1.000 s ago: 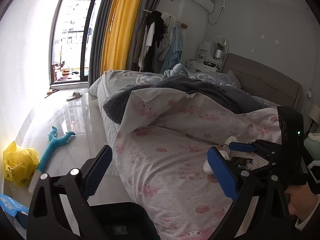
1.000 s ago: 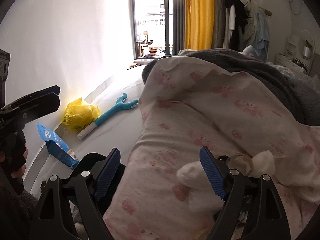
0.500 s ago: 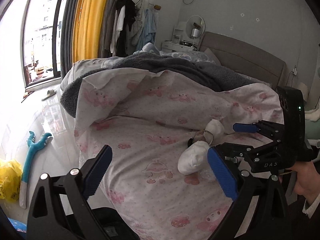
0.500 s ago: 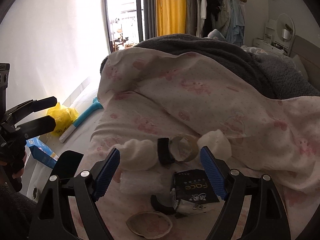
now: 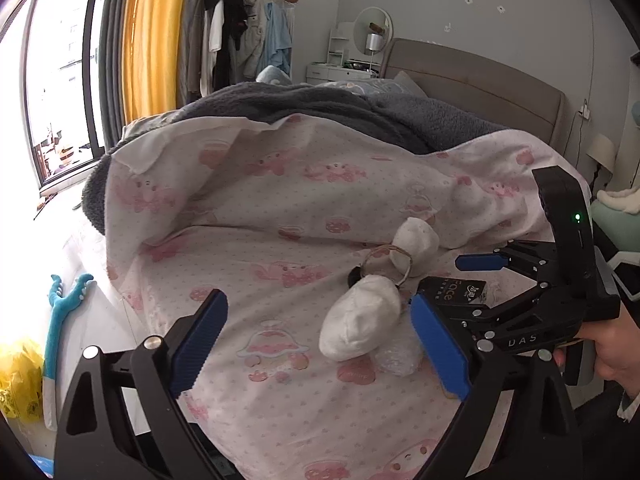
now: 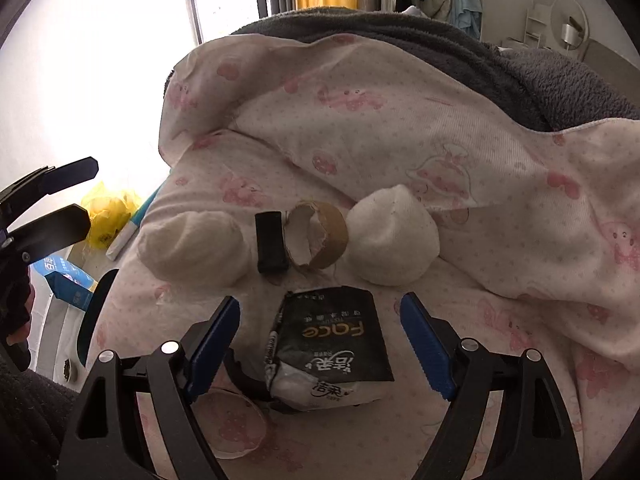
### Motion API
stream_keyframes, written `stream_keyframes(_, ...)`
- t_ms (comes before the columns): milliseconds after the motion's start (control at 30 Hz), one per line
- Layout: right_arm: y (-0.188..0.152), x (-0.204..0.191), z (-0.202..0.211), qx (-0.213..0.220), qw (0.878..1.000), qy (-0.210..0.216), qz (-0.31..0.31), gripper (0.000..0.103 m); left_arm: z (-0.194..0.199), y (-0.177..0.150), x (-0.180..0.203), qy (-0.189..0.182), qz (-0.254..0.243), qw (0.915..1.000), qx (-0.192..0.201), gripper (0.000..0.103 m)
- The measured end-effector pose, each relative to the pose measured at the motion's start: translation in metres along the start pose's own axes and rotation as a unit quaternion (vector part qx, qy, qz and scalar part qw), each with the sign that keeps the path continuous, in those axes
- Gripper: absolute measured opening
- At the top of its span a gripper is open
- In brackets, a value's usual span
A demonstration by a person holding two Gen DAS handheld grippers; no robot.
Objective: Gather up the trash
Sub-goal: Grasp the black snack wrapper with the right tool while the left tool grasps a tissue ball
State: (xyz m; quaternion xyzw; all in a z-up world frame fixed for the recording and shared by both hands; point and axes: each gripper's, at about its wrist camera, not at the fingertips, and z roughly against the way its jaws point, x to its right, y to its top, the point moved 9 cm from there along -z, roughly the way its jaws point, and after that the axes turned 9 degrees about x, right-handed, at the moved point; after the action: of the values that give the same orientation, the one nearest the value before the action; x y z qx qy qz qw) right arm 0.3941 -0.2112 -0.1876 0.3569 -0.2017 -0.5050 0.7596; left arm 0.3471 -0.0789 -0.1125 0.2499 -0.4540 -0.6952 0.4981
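Trash lies on the pink-printed quilt (image 6: 360, 128): two white paper wads (image 6: 196, 246) (image 6: 394, 236), a cardboard ring (image 6: 320, 240), a small black piece (image 6: 272, 246), a black tissue pack (image 6: 332, 344) and a pale shell-like scrap (image 6: 230, 420). My right gripper (image 6: 320, 302) hangs open just above the tissue pack, its pads not touching it. My left gripper (image 5: 316, 302) has its jaws closing. The nearer white wad (image 5: 360, 320) lies ahead by its right finger, unpressed. A crumpled clear film (image 5: 396, 356) sits beside that wad.
A grey blanket (image 5: 320, 108) is heaped behind the quilt. On the floor to the left lie a yellow bag (image 5: 16, 376), a blue toy (image 5: 64, 308) and a blue packet (image 6: 68, 280). A dark container rim (image 6: 94, 316) shows at the bed's edge.
Both grippers have come in over the bed and tipped downward, so the trash pile now sits close in front of them. The left jaws have narrowed a little.
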Motion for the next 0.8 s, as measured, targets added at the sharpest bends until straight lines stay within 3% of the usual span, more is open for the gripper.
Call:
stream_keyframes(233, -0.007, 0.011, 0.003, -0.008, 1.000, 0.001, -0.012, 0.082, -0.014, -0.007, 0.012, -0.005, -0.002, 0.9998, -0.019, 0.086)
stream_keyframes(567, -0.020, 0.007, -0.001, -0.034, 0.999, 0.027, -0.005, 0.058, -0.034, -0.016, 0.031, -0.013, -0.005, 0.9989, -0.044, 0.080)
stream_keyframes(800, -0.022, 0.007, 0.001, -0.032, 0.999, 0.032, 0.003, 0.053, -0.046, -0.023, 0.032, -0.014, 0.020, 0.9977, -0.064, 0.075)
